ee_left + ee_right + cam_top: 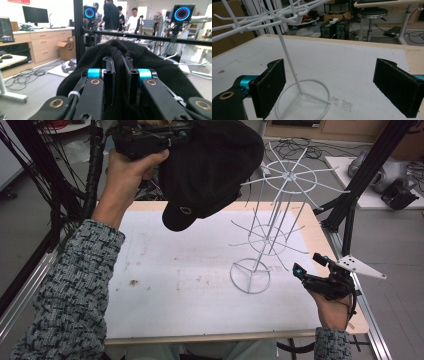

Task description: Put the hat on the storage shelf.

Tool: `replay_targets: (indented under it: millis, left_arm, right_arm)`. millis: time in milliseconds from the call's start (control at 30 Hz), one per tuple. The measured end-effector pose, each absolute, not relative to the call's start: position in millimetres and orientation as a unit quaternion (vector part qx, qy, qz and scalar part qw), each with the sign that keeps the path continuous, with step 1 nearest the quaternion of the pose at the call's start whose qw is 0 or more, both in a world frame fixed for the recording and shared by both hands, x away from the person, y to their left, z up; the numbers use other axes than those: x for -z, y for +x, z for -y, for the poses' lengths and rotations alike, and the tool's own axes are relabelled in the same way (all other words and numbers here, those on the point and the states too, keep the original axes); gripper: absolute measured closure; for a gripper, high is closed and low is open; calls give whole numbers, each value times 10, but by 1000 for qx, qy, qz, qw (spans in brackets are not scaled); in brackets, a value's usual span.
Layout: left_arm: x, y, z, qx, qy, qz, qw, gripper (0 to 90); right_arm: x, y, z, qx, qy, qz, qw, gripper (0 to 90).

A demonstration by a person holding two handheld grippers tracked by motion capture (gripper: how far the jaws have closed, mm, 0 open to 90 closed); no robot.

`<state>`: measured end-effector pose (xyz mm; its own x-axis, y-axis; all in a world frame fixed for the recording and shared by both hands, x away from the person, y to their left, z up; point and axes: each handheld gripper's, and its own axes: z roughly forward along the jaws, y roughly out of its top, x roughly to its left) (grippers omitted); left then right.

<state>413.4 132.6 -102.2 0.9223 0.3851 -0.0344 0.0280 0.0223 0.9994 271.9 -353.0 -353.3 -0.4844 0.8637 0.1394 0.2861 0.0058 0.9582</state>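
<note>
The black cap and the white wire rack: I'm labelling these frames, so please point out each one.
black cap [210,165], high view, on its crown.
white wire rack [250,276], high view, on the hub of its ring base.

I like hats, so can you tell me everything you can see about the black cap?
The black cap is soft, dark cloth, with a short brim that points down toward the table and carries a small badge. It hangs in the air above the white mat, up and left of the white wire rack, not touching it. The left gripper pinches a fold of its cloth between both jaws, so the fabric bunches up into a little ridge there.
</note>
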Motion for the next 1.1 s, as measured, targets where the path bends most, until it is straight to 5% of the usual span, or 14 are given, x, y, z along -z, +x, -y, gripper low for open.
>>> replay_targets:
  millis: [1100]
  left_arm:
    - [1330, 4243, -966, -136, 780, -150, 592, 784]
  right_arm:
    - [3531, 2708, 3547, -555, 440, -657, 258, 101]
